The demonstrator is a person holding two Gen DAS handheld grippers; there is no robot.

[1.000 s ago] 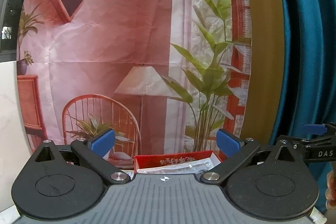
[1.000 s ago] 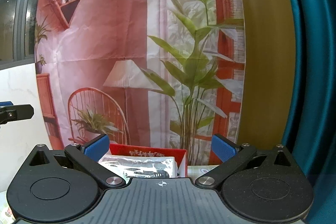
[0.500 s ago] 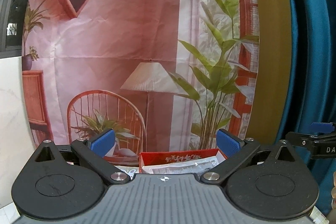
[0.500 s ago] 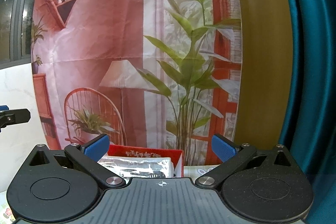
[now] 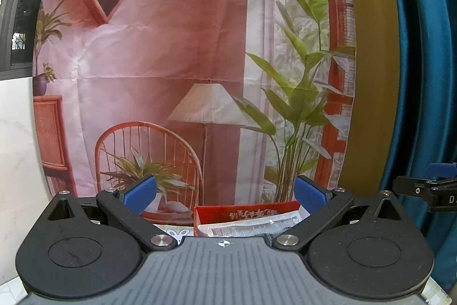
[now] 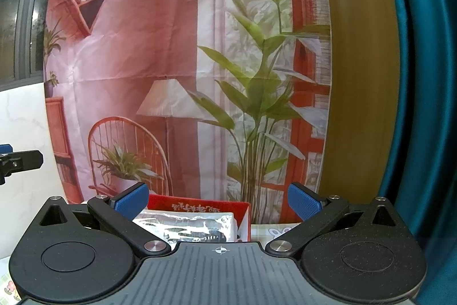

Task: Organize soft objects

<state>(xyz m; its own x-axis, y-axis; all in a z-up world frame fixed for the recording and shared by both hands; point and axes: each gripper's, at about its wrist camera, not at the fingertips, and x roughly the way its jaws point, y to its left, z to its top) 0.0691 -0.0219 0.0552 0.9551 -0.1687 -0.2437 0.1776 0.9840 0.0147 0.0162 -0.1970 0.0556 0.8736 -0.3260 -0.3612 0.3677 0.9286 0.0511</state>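
A red box [image 5: 245, 212] stands low ahead in the left wrist view, with clear plastic-wrapped packets [image 5: 251, 227] lying in it. My left gripper [image 5: 224, 195] is open and empty, raised above and before the box. In the right wrist view the same red box [image 6: 200, 206] holds a silvery wrapped packet [image 6: 188, 227]. My right gripper [image 6: 218, 202] is open and empty, also held above the box. Each gripper shows at the edge of the other's view: the right gripper [image 5: 428, 187] and the left gripper [image 6: 17, 162].
A printed backdrop [image 5: 185, 62] with a chair, lamp and plants hangs right behind the box. A teal curtain [image 5: 422, 62] hangs at the right. A white marble wall [image 5: 17, 147] is at the left. A patterned tablecloth [image 6: 277, 230] lies beside the box.
Both grippers have tilted or risen slightly, so the box sits lower in each view. The jaws stay open and empty.
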